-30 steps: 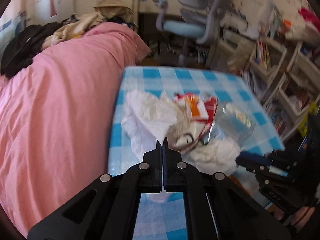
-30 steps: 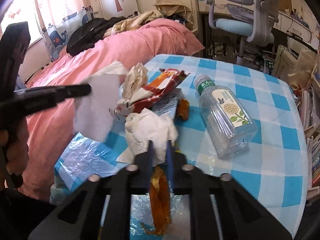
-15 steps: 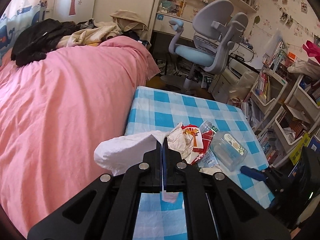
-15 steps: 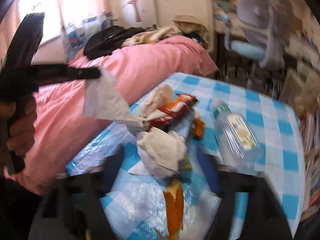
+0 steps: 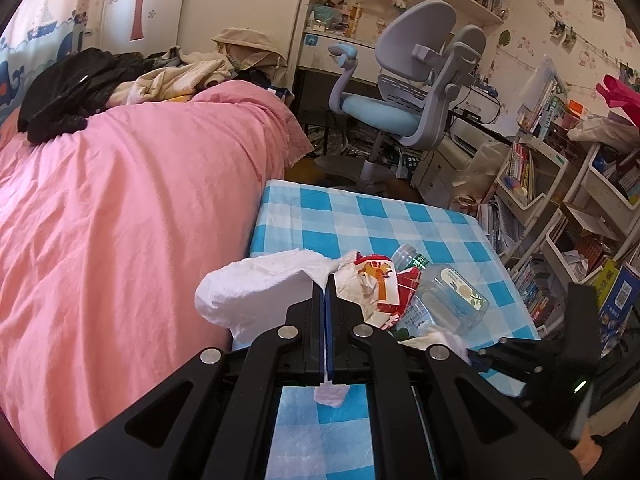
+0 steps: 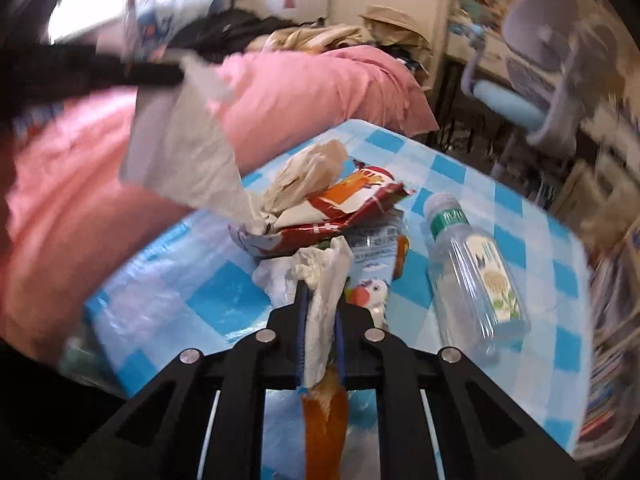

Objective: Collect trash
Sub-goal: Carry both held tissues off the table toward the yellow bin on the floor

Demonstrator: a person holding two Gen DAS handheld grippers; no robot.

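My left gripper is shut on a white tissue and holds it above the left edge of the blue checked table; the tissue also shows hanging in the right wrist view. My right gripper is shut on a second crumpled white tissue beside the trash pile. The pile holds a red snack wrapper, a beige crumpled bag and flat printed wrappers. A clear plastic bottle lies on its side to the right.
A pink bed runs along the table's left side. An orange peel-like scrap lies on a clear plastic bag at the table's near edge. A grey-blue chair and book shelves stand behind and to the right.
My left gripper has lifted the tissue up off the pile. My right gripper opened, then closed on the second tissue.
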